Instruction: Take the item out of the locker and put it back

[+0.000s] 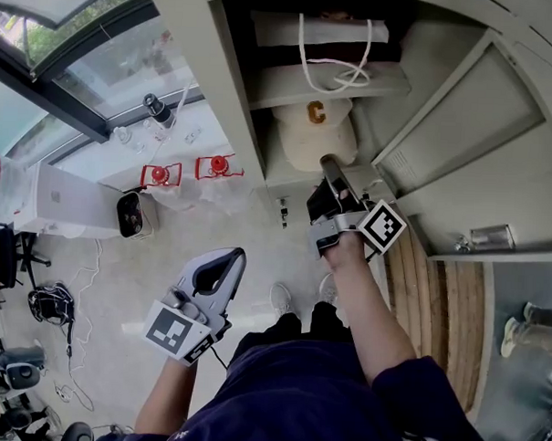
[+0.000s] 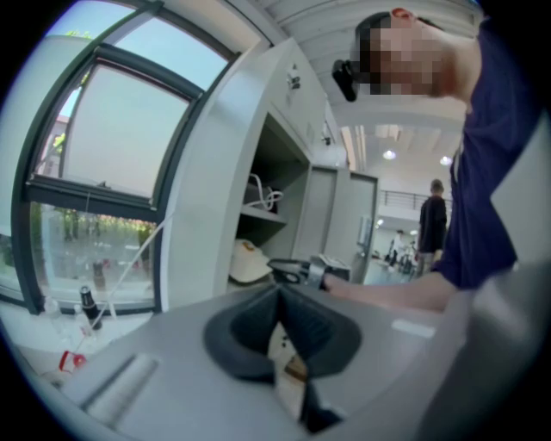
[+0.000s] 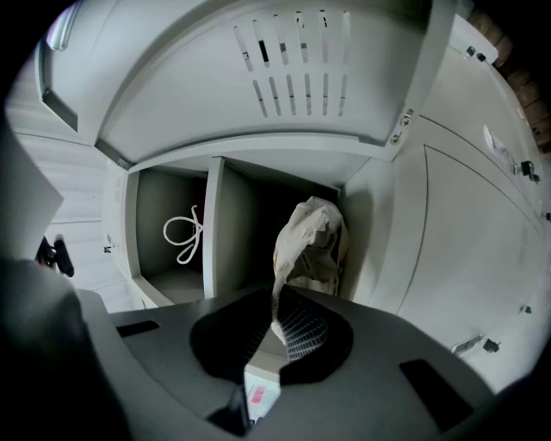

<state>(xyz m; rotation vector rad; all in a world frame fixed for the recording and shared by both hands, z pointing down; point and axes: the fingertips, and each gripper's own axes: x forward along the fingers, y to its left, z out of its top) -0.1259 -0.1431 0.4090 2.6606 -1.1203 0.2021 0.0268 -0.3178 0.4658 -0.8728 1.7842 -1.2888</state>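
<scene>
**Desk:** What does the head view give you?

**Me:** I see the locker (image 1: pixel 205 66) open, with its door (image 1: pixel 498 152) swung to the right. The cream cap (image 1: pixel 314 134), which has a brown C on it, sits in the compartment under the shelf (image 1: pixel 291 83). That shelf carries a white cord (image 1: pixel 333 71). My right hand-held gripper (image 1: pixel 331 167) reaches in to the cap's near edge. My left hand-held gripper (image 1: pixel 221 263) hangs low, well apart from the locker.

**Desk:** And the left gripper view?

**Me:** Its jaws are pressed together with nothing between them. The cap shows far off inside the locker.

**Desk:** The right gripper view?

**Me:** My jaws are pinching the cap's edge. Pale fabric rises from between the pads, and the rest of the cap is inside its compartment.
</scene>
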